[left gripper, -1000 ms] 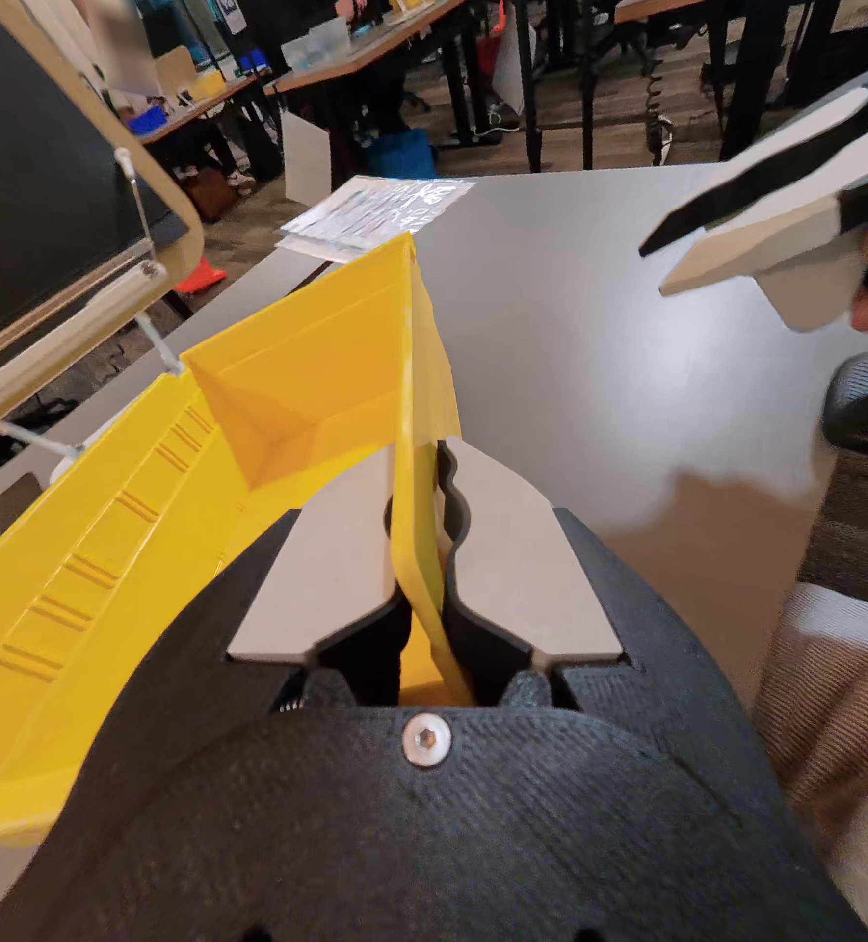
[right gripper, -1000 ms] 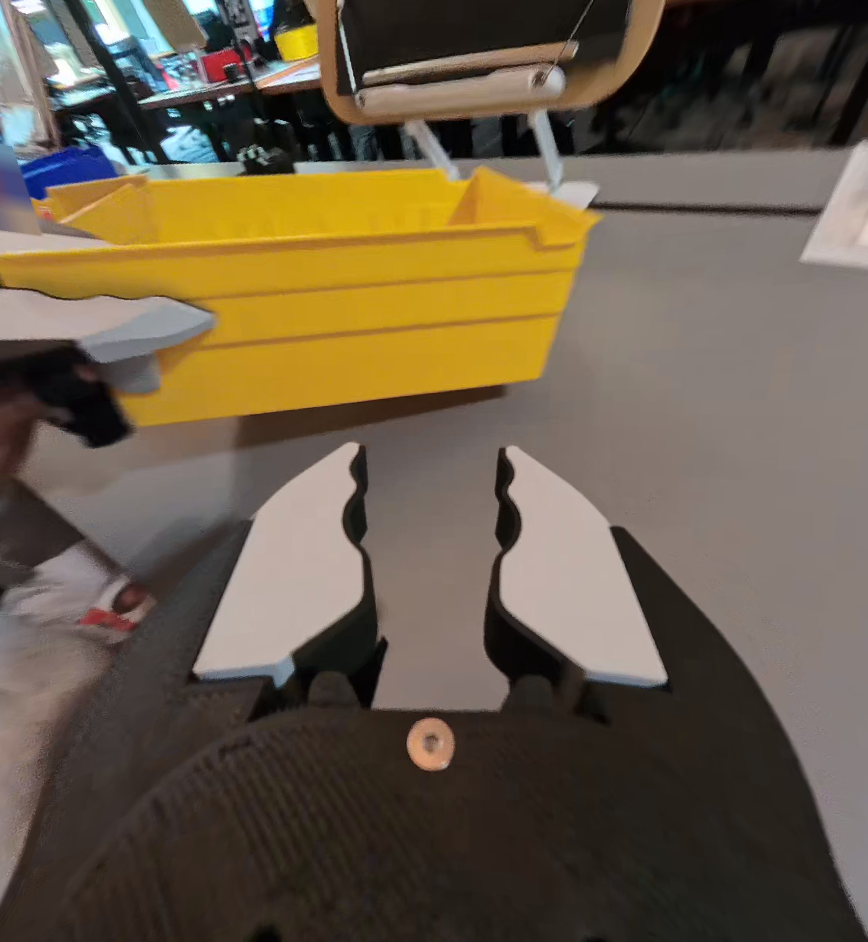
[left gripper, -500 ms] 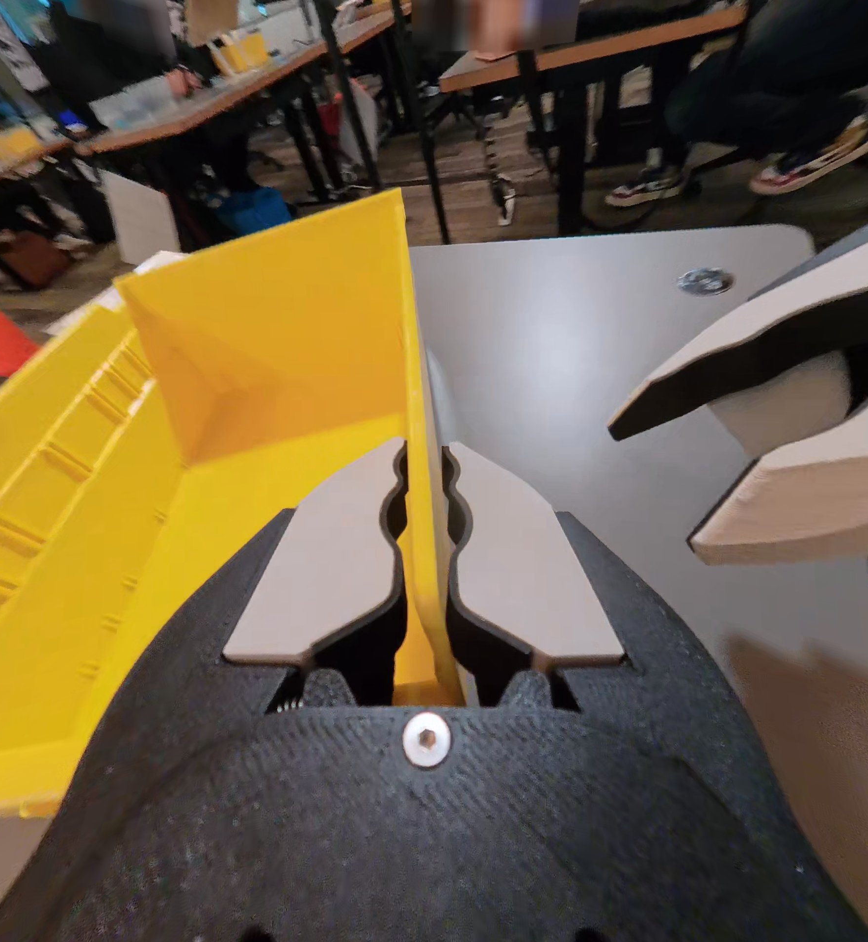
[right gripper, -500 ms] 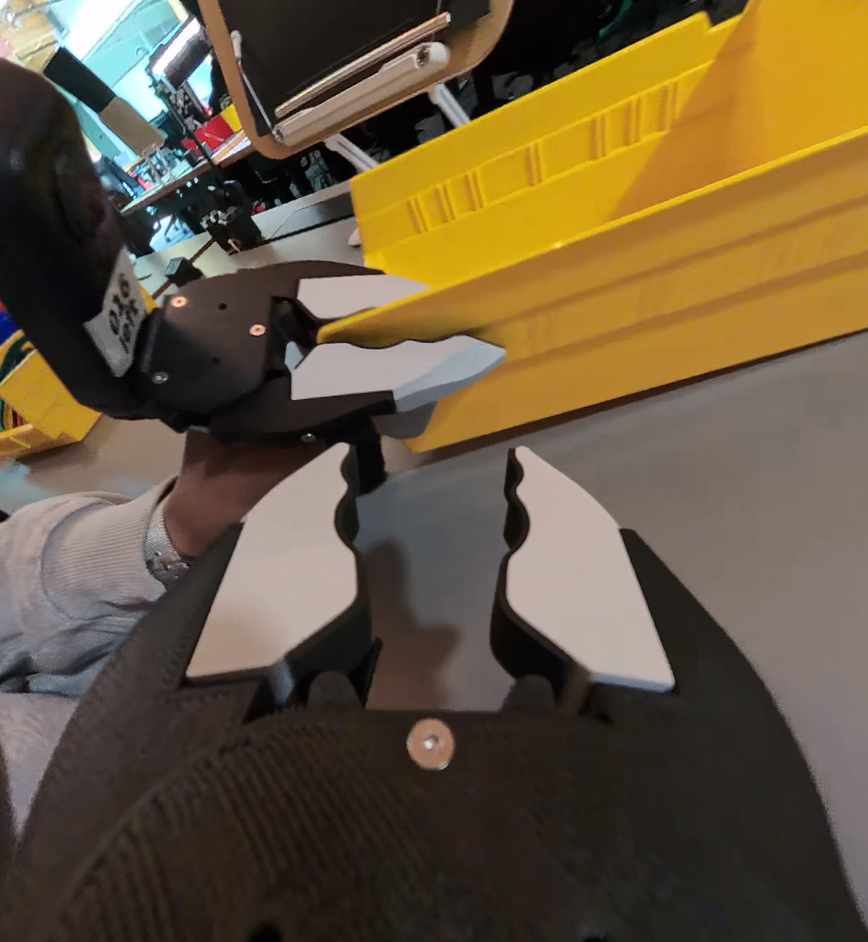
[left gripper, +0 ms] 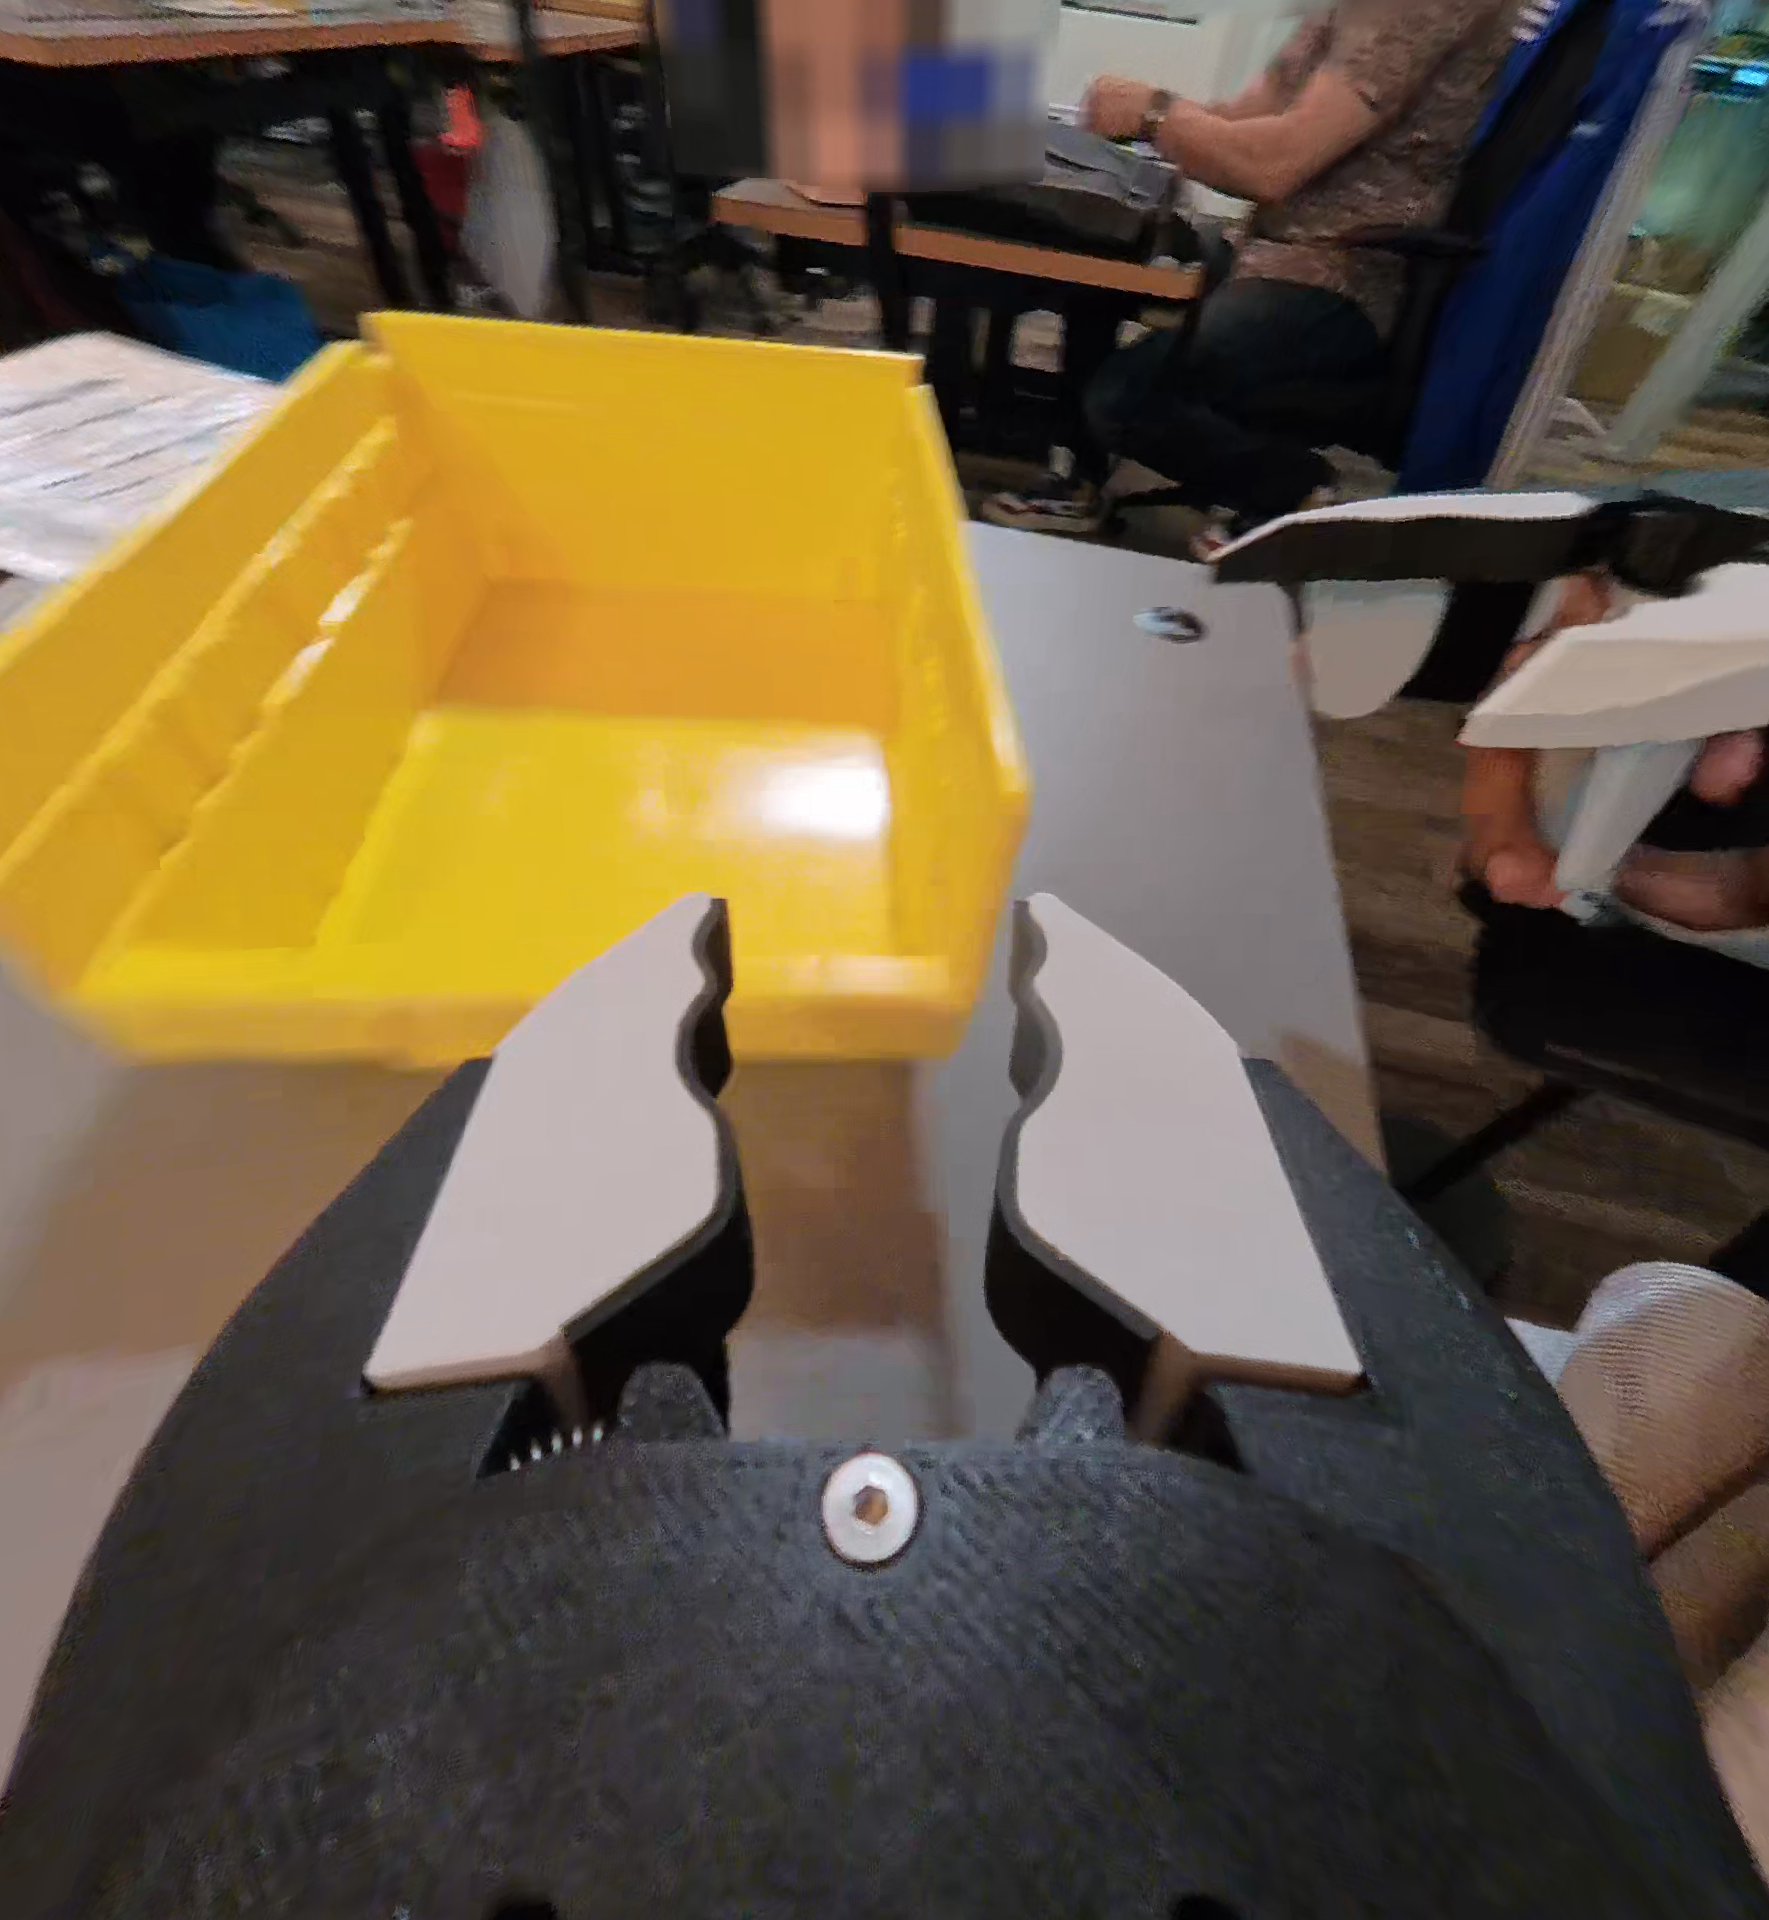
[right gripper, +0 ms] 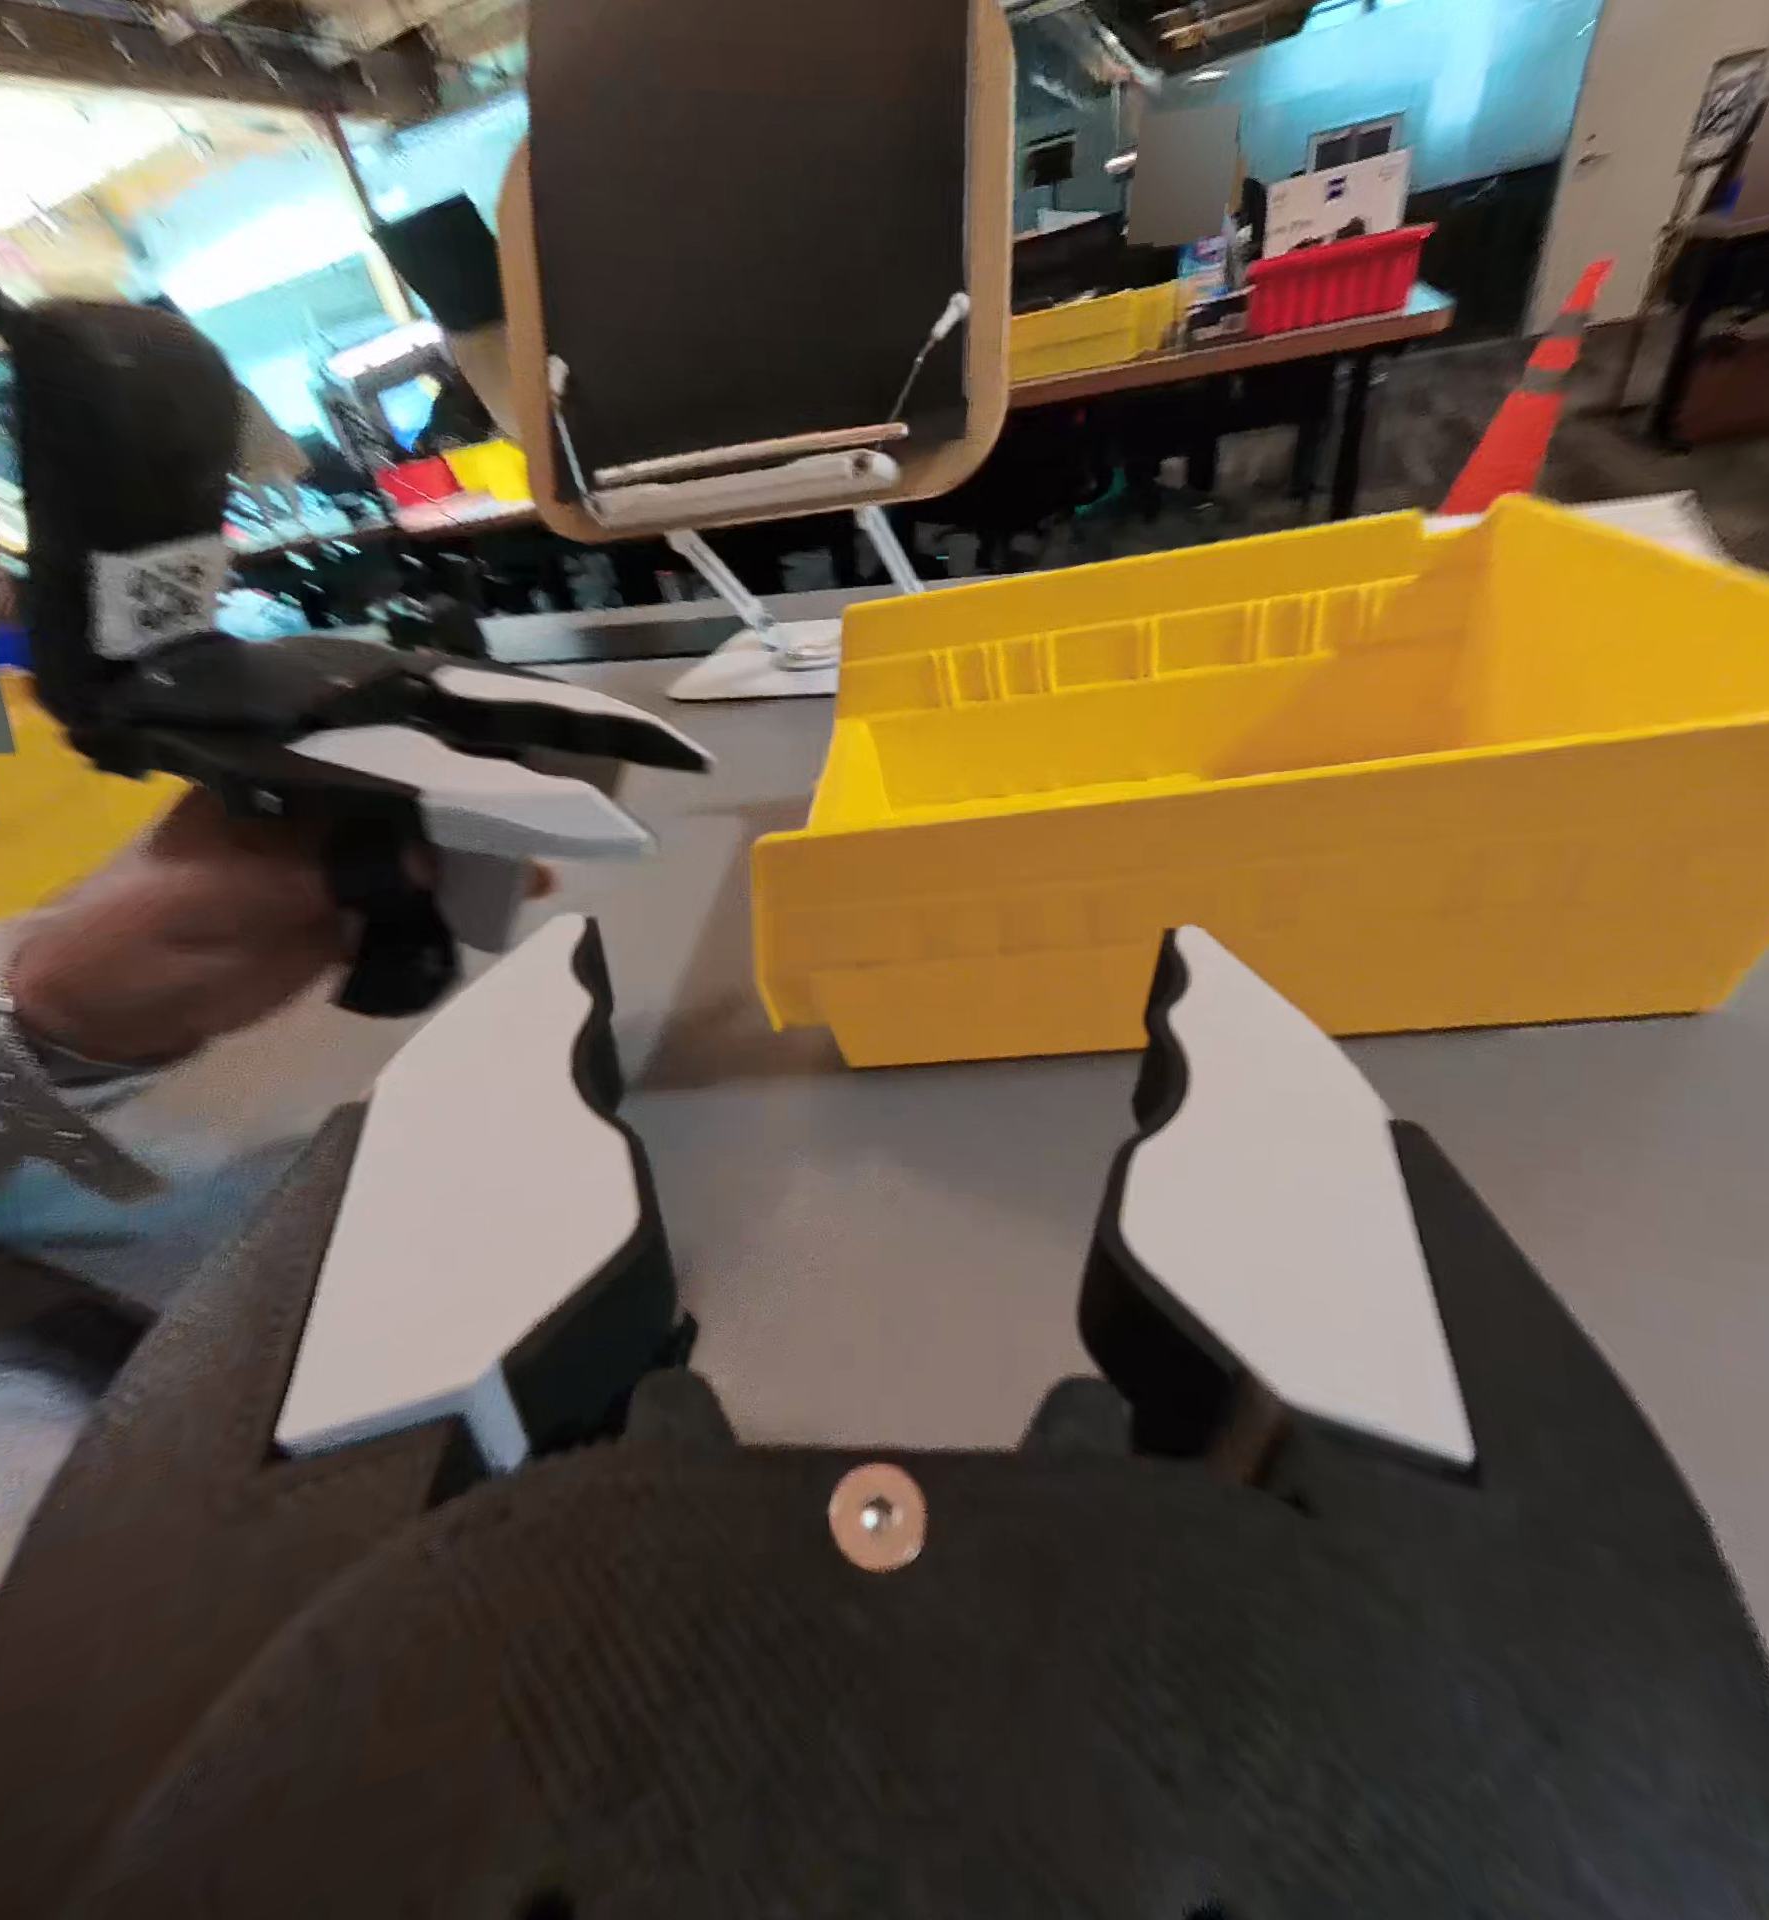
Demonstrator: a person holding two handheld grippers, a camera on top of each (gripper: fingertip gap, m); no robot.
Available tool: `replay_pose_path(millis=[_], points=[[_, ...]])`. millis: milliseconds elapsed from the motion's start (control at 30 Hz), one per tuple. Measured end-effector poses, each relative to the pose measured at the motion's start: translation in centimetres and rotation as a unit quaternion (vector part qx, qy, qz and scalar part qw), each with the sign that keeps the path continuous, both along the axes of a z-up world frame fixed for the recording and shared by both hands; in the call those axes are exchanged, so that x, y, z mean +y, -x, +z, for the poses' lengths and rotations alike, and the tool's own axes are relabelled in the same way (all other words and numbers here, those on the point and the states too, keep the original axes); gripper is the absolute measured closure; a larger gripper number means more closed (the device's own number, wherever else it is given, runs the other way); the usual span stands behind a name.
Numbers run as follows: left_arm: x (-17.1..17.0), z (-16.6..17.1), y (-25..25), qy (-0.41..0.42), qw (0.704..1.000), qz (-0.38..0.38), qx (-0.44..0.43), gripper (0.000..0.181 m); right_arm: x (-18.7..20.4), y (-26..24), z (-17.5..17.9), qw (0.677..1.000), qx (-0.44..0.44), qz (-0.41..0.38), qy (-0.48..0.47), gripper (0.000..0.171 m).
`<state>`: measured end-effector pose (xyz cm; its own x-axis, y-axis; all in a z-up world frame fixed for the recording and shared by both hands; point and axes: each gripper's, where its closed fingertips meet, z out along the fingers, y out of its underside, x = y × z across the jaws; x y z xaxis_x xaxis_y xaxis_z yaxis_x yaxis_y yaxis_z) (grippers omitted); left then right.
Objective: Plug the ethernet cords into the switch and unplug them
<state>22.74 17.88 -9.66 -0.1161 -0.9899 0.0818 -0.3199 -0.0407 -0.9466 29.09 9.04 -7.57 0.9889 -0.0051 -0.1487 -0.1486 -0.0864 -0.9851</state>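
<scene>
An empty yellow bin rests on the grey table; it also shows in the right wrist view. My left gripper is open and empty, just short of the bin's near rim. It shows from the side in the right wrist view. My right gripper is open and empty above the table, near the bin's side wall. It shows at the right edge of the left wrist view. No ethernet cords and no switch are in view.
A monitor on a white stand is behind the bin. A plastic-wrapped sheet lies at the table's far left. The table edge runs close on the right, with a black chair beyond it. Another yellow bin is at far left.
My left gripper was shut on the yellow bin's wall and has let go, opened and drawn back. The bin now rests on the table. My right gripper has opened wider.
</scene>
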Motion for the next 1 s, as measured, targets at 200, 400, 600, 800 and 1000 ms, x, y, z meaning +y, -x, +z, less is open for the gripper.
replay_pose_path(millis=[200, 400, 600, 800, 1000], points=[[12.0, -2.4, 8.3, -0.019, 0.98, 0.198, 0.003, 0.085, 2.8, 1.2, -1.4, 0.995, -0.088, -0.04, 0.037, 0.05], [18.8, -4.8, 12.0, -0.025, 0.952, 0.293, 0.084, 0.061, 7.4, 0.0, 2.3, 0.988, -0.114, -0.103, -0.023, 0.042], [20.4, -3.7, 13.2, -0.102, 0.932, 0.339, 0.07, 0.045, 11.1, -0.5, 0.3, 0.989, -0.055, -0.137, 0.014, 0.038], [20.5, -3.0, 13.5, -0.14, 0.923, 0.353, 0.068, 0.043, 11.0, -2.3, -3.3, 0.964, -0.157, -0.173, 0.128, 0.036], [20.7, -2.6, 13.9, -0.135, 0.921, 0.36, 0.058, 0.044, 9.4, -2.6, -2.6, 0.976, -0.13, -0.131, 0.112, 0.079]])
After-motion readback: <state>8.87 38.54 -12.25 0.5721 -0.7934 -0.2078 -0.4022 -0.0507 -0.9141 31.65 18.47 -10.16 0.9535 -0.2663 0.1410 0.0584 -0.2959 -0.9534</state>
